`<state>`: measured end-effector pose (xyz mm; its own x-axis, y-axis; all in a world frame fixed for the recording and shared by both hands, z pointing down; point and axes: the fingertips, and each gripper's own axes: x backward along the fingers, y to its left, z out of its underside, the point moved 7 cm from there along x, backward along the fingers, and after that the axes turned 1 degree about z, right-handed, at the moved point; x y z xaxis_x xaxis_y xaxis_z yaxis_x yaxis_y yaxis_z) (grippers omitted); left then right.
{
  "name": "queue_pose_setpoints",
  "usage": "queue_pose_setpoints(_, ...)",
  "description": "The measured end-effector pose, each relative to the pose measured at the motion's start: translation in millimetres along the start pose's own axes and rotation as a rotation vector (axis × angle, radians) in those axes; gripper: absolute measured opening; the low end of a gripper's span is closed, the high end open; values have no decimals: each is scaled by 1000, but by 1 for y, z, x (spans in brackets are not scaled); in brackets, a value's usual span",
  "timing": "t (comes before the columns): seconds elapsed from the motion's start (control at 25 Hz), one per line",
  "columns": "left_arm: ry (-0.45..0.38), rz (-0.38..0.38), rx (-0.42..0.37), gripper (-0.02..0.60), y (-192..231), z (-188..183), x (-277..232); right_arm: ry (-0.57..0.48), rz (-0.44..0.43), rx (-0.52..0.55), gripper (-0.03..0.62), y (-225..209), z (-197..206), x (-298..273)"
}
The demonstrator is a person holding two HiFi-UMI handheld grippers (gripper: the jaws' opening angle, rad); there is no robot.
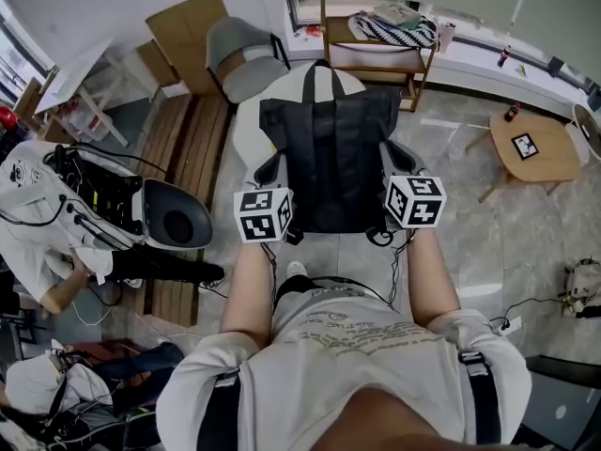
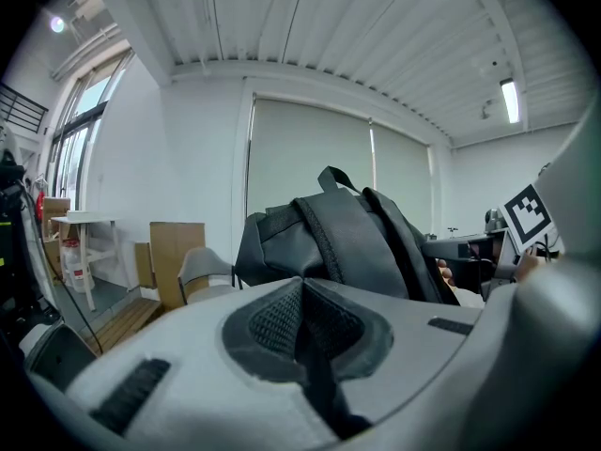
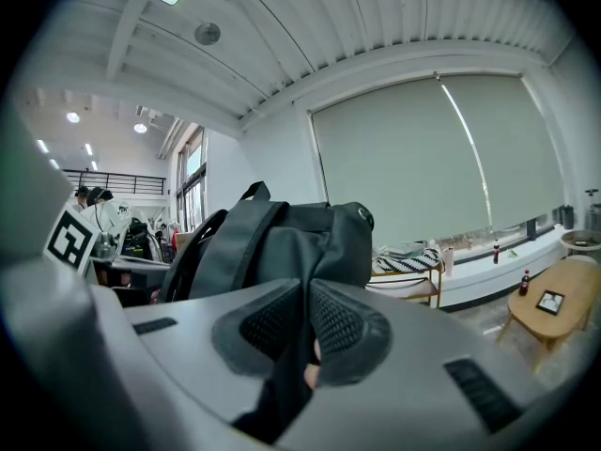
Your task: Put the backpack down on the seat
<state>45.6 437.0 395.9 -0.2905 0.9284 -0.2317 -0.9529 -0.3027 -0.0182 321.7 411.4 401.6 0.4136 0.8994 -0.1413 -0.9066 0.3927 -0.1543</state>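
A black backpack (image 1: pixel 329 153) hangs upright in front of a white round-backed seat (image 1: pixel 252 120), held up from both lower sides. My left gripper (image 1: pixel 277 228) is shut on a black strap of the backpack (image 2: pixel 338 238) at its lower left. My right gripper (image 1: pixel 394 216) is shut on black strap fabric of the backpack (image 3: pixel 291 242) at its lower right. In the right gripper view the pads (image 3: pixel 343 327) pinch the fabric between them. The seat's cushion is hidden behind the bag.
A grey chair (image 1: pixel 239 54) and a cardboard box (image 1: pixel 188 26) stand behind left. A wooden shelf (image 1: pixel 376 59) holds a striped bag behind right; a small round wooden table (image 1: pixel 531 153) is at right. A person in white (image 1: pixel 38 219) with gear sits left.
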Motion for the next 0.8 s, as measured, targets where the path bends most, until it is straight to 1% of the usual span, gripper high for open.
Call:
queue_pose_setpoints(0.16, 3, -3, 2, 20, 6, 8, -3, 5, 2, 0, 49, 2, 5, -9)
queue_pose_setpoints(0.36, -15, 1, -1, 20, 31, 6, -17, 9, 2, 5, 49, 10, 5, -36)
queue_pose_setpoints(0.6, -25, 10, 2, 20, 67, 0, -54, 21, 3, 22, 49, 14, 2, -84)
queue_pose_setpoints(0.8, -20, 26, 1, 21, 106, -15, -97, 26, 24, 15, 49, 16, -13, -140)
